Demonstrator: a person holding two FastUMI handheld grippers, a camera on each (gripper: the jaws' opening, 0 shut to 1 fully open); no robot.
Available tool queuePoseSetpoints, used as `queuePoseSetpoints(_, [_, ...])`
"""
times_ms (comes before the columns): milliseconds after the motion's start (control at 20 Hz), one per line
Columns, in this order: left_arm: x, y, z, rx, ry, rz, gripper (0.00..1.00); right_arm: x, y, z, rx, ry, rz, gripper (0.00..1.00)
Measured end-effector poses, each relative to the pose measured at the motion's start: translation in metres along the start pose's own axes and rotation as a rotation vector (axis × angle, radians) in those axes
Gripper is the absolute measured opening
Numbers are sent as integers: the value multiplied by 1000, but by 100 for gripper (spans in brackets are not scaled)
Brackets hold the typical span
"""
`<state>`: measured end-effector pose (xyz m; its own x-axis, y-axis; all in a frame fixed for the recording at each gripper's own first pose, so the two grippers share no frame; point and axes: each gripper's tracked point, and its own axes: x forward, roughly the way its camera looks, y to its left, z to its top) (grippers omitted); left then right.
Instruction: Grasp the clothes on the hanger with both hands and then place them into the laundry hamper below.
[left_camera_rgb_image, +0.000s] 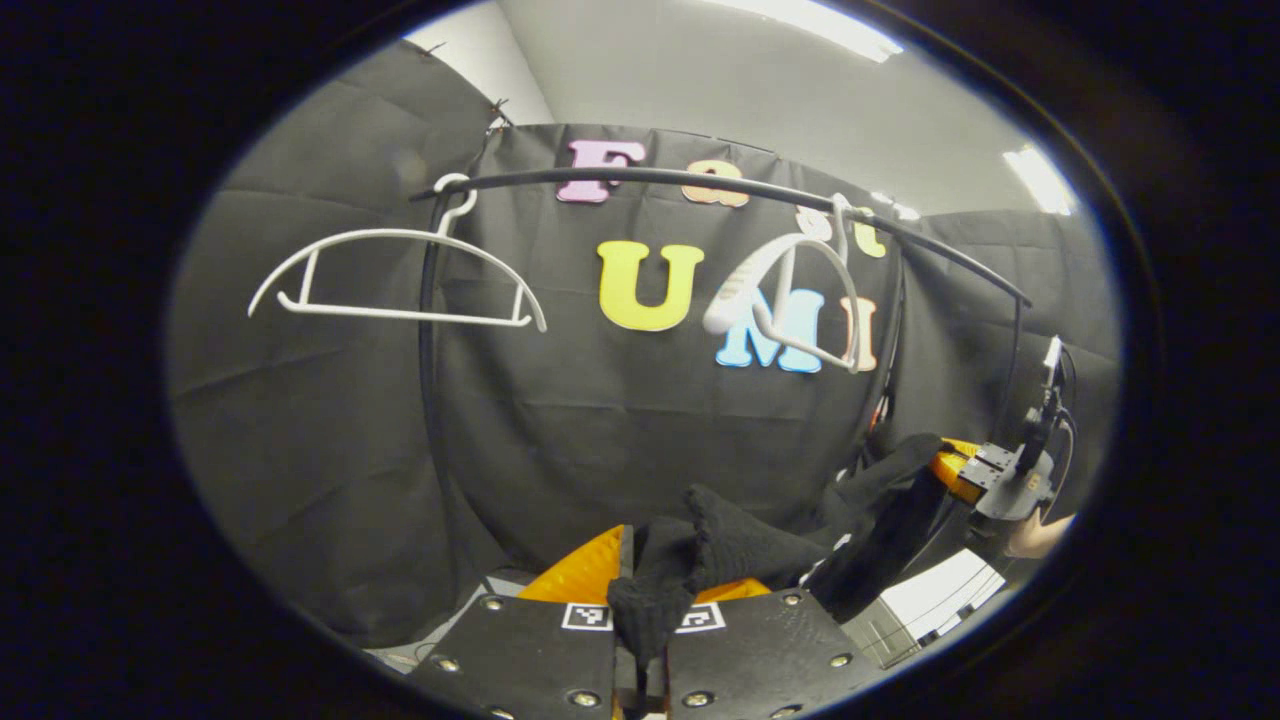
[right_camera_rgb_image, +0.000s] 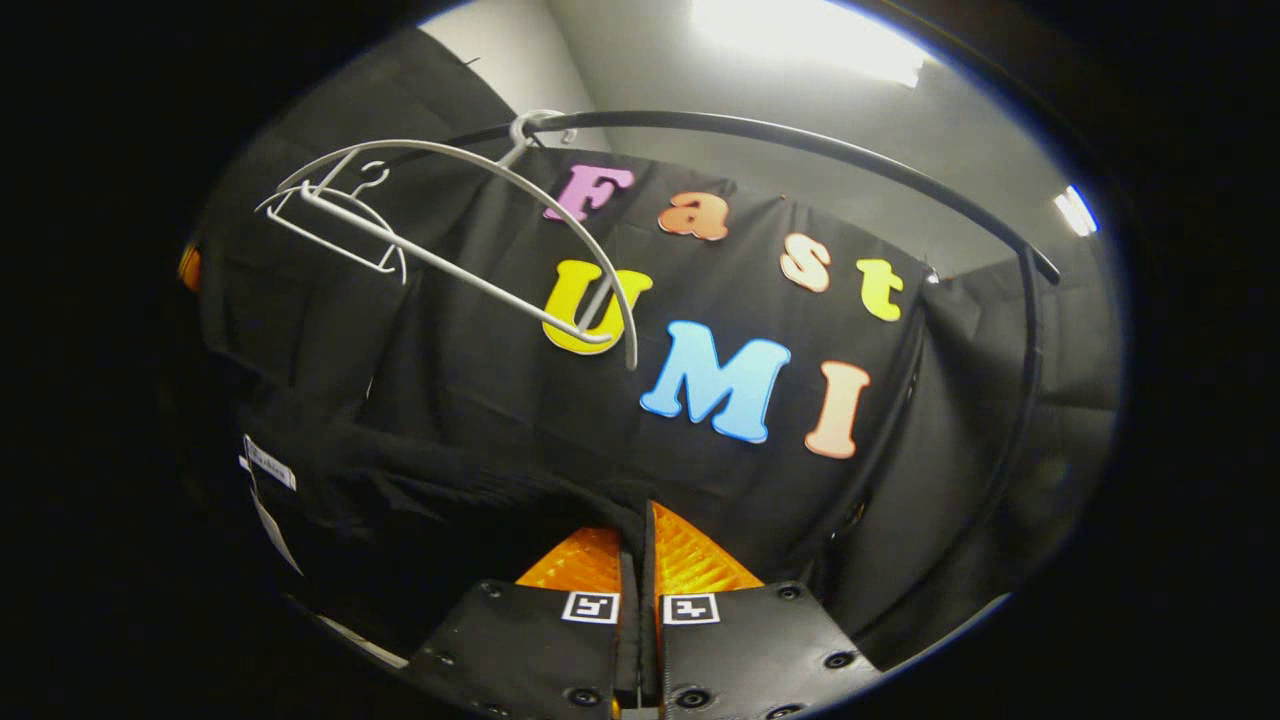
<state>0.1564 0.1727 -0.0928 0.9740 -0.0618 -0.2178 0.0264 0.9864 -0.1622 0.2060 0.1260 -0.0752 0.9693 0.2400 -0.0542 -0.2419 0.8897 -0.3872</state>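
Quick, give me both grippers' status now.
Left gripper: jaws closed on the black garment.
Right gripper: jaws closed, pinching an edge of the same garment.

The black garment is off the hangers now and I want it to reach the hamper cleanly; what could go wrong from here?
1. The left gripper pinches only a small bunched edge of the black garment; it might slip out on the way down.
2. The garment hangs stretched between both grippers; if the right gripper moves apart from the left, the cloth could be tugged free.
3. The hangers on the rail hang close above and could snag.
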Motion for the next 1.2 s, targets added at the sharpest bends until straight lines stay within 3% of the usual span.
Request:
queuePoseSetpoints(300, [31, -25, -45, 30, 82, -121, 4, -41, -1, -25, 183, 152, -78, 2])
queuePoseSetpoints(450, [49, -42, -65, 58, 125, -172, 4, -55, 13, -44, 237, 214, -69, 1])
queuePoseSetpoints(650, [80, -69, -104, 10, 200, -213, 4, -69, 43, -84, 254, 341, -17, 2])
queuePoseSetpoints(900, [68, -78, -162, -46, 305, -183, 5, -90, 82, -137, 319, 492, 51, 3])
queuePoseSetpoints(1200, [79, -69, -235, -39, 407, -155, 6, -104, 124, -186, 382, 651, 139, 2])
